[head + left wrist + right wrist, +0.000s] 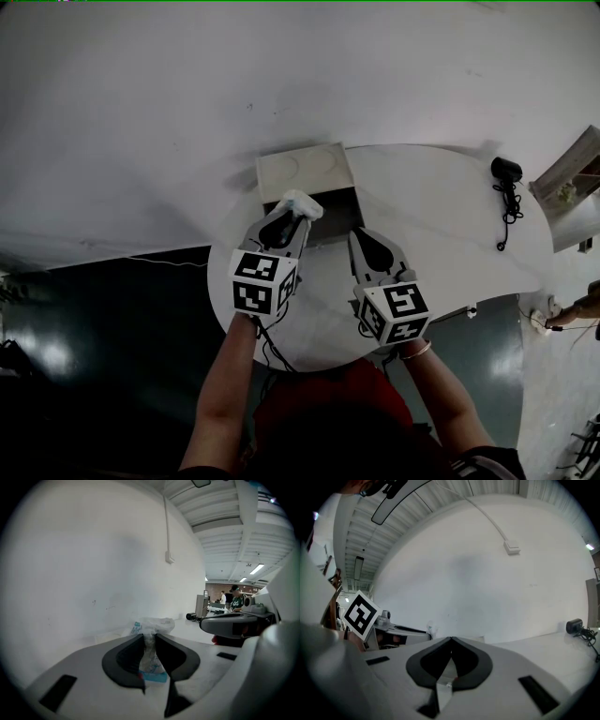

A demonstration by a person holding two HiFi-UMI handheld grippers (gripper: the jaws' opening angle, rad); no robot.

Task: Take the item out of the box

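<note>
An open cardboard box (305,171) stands at the far side of the round white table (441,225), its lid flap folded back and its inside dark. My left gripper (287,214) hangs over the box's left part, shut on a small clear plastic packet (302,203) with blue print. In the left gripper view the packet (151,641) is pinched between the dark pads, its crumpled top bulging above my left gripper (150,645). My right gripper (361,236) is beside the box's right front, tips together and nothing held. Its own view shows my right gripper (451,640) with its tips meeting.
A black device with a coiled cable (506,187) lies at the table's right side; the same device (574,626) shows in the right gripper view. A shelf unit (570,178) stands beyond the table's right edge. A white wall is close behind the box. People stand far off (236,599).
</note>
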